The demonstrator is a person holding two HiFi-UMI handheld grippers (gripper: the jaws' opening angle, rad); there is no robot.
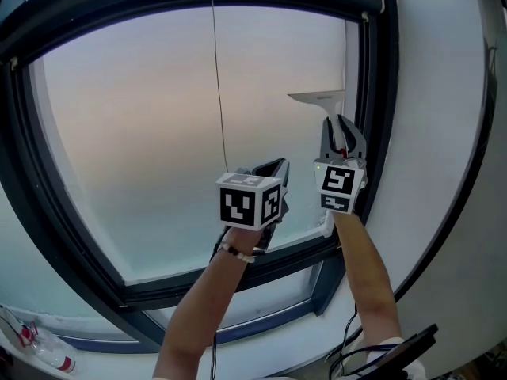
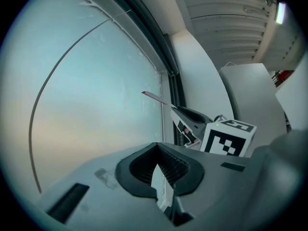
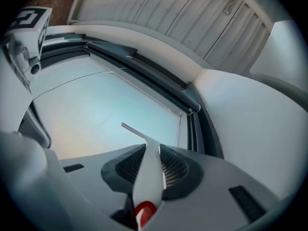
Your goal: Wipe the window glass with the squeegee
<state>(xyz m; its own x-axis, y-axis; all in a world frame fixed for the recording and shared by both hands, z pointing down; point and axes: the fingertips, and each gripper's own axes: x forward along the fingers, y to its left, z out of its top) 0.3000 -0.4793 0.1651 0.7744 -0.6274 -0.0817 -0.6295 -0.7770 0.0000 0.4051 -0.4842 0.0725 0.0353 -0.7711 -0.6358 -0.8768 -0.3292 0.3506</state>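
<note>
The white squeegee (image 1: 323, 101) stands with its blade against the frosted window glass (image 1: 158, 133), near the pane's upper right edge. My right gripper (image 1: 340, 129) is shut on its handle (image 3: 149, 177), just below the blade (image 3: 131, 128). In the left gripper view the blade (image 2: 154, 96) shows as a thin edge on the glass. My left gripper (image 1: 275, 168) hovers lower and to the left, close to the glass. Its jaws (image 2: 157, 150) are shut with nothing held.
A dark window frame (image 1: 382, 133) bounds the glass, with a white wall to its right. A thin cord (image 1: 219, 93) hangs down the pane's middle. A plastic bottle (image 1: 46, 348) lies on the sill at bottom left. Cables (image 1: 368, 355) trail at bottom right.
</note>
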